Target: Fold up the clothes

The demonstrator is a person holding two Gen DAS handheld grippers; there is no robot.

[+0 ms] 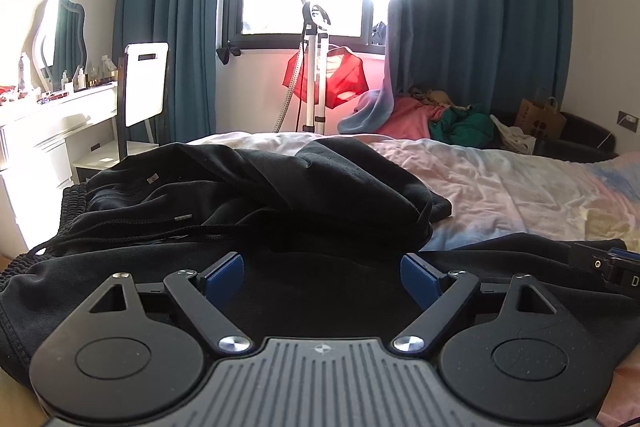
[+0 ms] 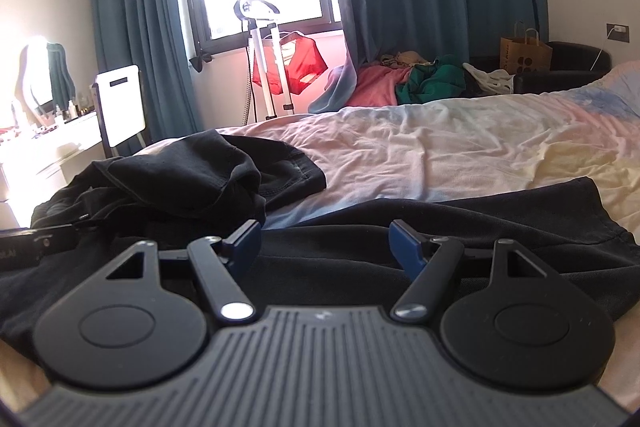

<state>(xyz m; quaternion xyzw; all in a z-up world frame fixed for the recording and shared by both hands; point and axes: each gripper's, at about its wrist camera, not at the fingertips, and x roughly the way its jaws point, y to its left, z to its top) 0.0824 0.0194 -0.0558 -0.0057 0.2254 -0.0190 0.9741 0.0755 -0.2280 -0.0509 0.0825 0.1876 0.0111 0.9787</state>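
A pair of black trousers (image 1: 240, 195) lies on the bed, one leg flat near me, the other bunched in a heap behind. The elastic waistband (image 1: 74, 203) with a drawstring is at the left. My left gripper (image 1: 322, 273) hovers open just over the flat black cloth, nothing between its blue pads. In the right wrist view the same trousers (image 2: 460, 227) spread under my right gripper (image 2: 324, 243), which is open too and holds nothing. The bunched leg (image 2: 192, 179) sits ahead to its left. The right gripper's tip (image 1: 600, 267) shows at the left view's right edge.
The bed sheet (image 2: 440, 155) is pale pink, blue and yellow, rumpled. Beyond the bed lie a pile of coloured clothes (image 2: 400, 83), a garment steamer stand with a red garment (image 1: 316, 75), a paper bag (image 2: 524, 53), a dressing table (image 1: 48, 115) and a white chair (image 1: 146, 87) at left.
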